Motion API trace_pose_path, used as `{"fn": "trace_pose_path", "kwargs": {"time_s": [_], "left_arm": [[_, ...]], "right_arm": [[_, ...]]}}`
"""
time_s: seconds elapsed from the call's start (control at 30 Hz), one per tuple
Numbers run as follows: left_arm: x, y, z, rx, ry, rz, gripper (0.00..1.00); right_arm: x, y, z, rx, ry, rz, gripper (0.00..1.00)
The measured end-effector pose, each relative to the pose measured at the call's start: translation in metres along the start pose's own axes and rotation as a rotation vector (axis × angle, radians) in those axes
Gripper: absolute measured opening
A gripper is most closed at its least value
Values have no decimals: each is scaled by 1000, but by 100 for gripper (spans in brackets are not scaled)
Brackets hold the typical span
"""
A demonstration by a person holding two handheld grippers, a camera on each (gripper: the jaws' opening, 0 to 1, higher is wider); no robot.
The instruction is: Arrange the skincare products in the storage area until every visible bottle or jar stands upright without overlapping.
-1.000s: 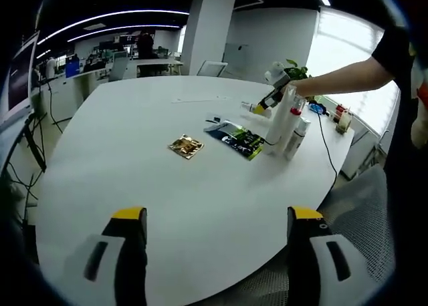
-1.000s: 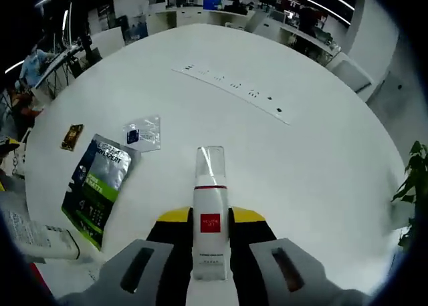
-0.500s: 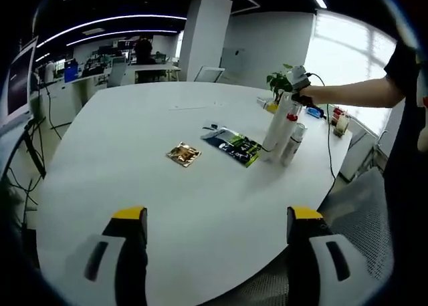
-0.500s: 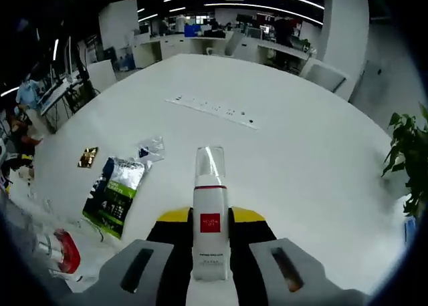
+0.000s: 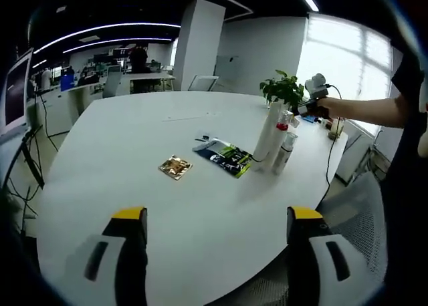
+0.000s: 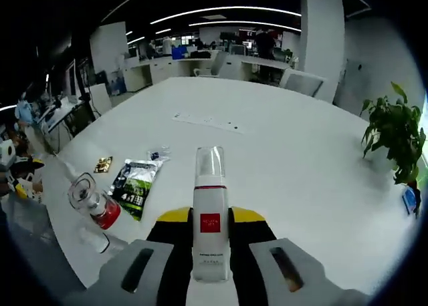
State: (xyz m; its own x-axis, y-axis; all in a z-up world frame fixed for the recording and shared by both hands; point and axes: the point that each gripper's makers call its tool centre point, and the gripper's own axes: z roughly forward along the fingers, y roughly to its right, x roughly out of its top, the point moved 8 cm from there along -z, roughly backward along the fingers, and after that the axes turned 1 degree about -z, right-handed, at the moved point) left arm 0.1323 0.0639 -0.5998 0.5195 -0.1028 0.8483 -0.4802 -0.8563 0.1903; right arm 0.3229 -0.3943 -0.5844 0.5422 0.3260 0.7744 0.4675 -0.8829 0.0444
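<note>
— What is the right hand-held gripper doing?
— Its jaws are closed on a white bottle with a red label and clear cap, which lies along the jaws, cap forward, raised above the white desk.
— And the left one?
— The left hand-held gripper has its yellow-tipped jaws spread wide with nothing between them, low over the near edge of the desk.
— Where are the other skincare things?
— In the left gripper view, a tall white bottle and a shorter bottle with a red band stand upright, close together near the desk's far right edge. Whether they touch is hard to tell at that size.
— Anything lying flat?
— A green-and-black packet just beside those bottles, a small clear sachet at its far end, and a gold foil packet a little apart toward the middle.
— And past the desk?
— A potted plant at the desk's far edge.
</note>
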Motion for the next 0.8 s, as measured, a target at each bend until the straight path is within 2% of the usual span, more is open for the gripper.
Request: {"fn": "trace_pose_path", "kwargs": {"time_s": [0.13,0.23,0.47,0.53,0.57,0.8], "left_arm": [[2,-1,-1,-2,19,-1,79],[5,0,-2,-4,32,4,78],[17,8,-2,-30,63,17,79],[18,10,-2,-36,67,21,78],[19,10,-2,-38,69,21,79],[17,12,-1,-40,72,16,78]], "right_arm": [[-6,-5,-19,-4,34,17,20],[-9,-19,-38,-13,61,36,20],[-16,-25,-67,-29,139,93,20],[-16,-40,-82,-31,163,107,20],[-17,-33,-80,-30,174,120,20],[-20,-52,-105,-12,241,169,20]]}}
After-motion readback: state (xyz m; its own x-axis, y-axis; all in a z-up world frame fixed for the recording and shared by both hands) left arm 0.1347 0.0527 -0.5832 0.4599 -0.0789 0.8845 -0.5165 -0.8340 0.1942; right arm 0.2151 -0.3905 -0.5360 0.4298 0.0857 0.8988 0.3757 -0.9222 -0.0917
